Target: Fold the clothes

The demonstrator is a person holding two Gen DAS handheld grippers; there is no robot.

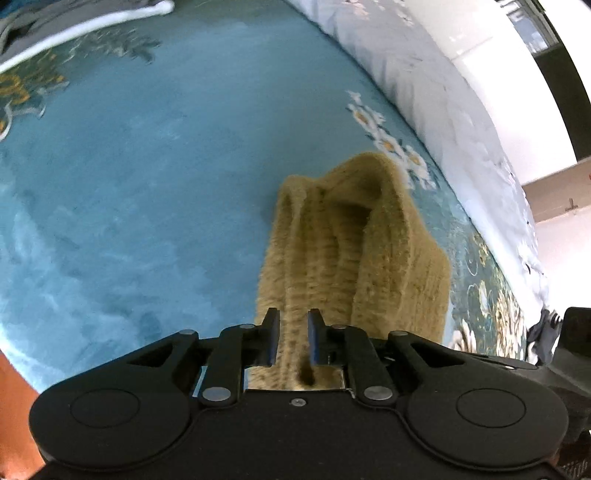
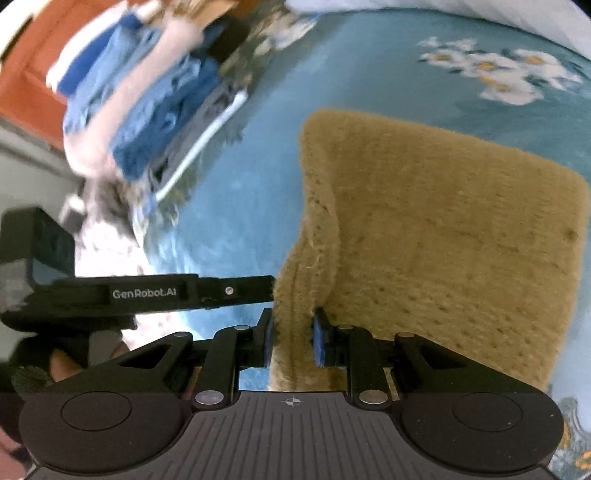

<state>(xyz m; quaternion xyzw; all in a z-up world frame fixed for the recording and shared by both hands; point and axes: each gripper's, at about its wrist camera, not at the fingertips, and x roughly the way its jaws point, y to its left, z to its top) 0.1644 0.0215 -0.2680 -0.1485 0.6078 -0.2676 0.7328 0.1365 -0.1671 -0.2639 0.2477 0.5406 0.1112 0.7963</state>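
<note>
A tan knitted sweater lies in folds on the teal flowered bedspread. My left gripper is shut on a bunched strip of it, and the knit fills the narrow gap between the blue pads. In the right wrist view the sweater spreads out as a broad flat panel to the right. My right gripper is shut on its thick rolled left edge. The left gripper shows there from the side, with its tip against the same edge just above my right fingers.
A pile of blue, white and pink clothes sits at the far left of the bedspread. A grey garment with a white stripe lies at the top left. A pale quilt runs along the right side. A gloved hand holds the left gripper.
</note>
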